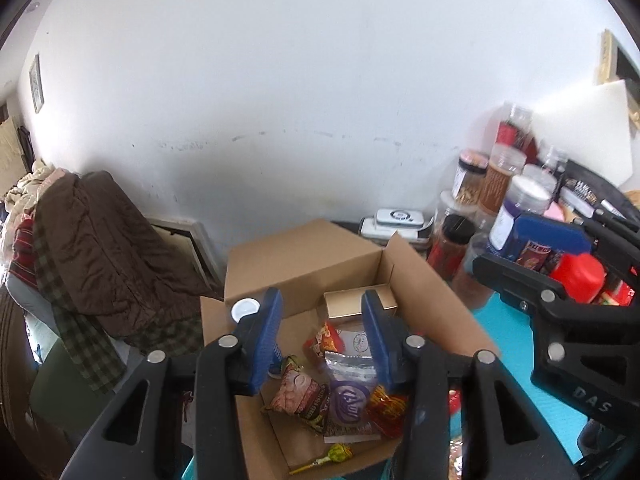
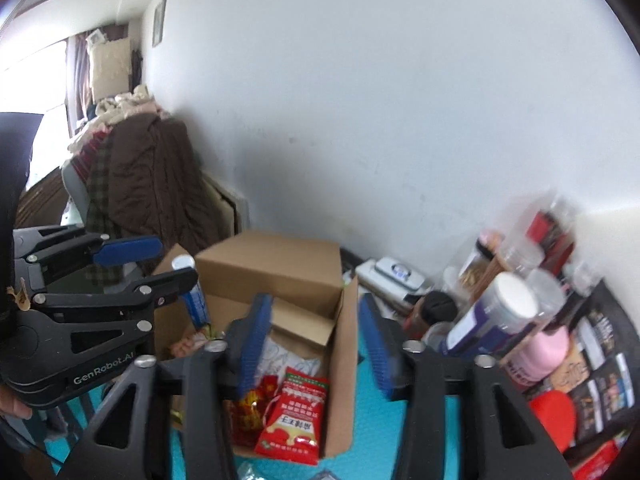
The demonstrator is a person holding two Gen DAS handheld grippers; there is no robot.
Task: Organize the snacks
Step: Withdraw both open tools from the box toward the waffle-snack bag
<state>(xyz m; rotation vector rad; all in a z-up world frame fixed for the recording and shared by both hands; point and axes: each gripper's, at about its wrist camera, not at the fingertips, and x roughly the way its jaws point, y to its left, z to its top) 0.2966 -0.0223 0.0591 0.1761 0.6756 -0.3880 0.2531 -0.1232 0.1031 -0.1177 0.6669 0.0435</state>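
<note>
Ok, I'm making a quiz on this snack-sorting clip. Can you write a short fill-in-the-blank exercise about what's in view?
1. The snack packets lie inside an open ____ box.
2. The box stands on a ____ coloured mat.
3. A yellow ____ on a stick lies at the near end of the box.
4. Neither the left claw nor the right claw holds ____.

Missing words: cardboard; turquoise; lollipop; anything
</note>
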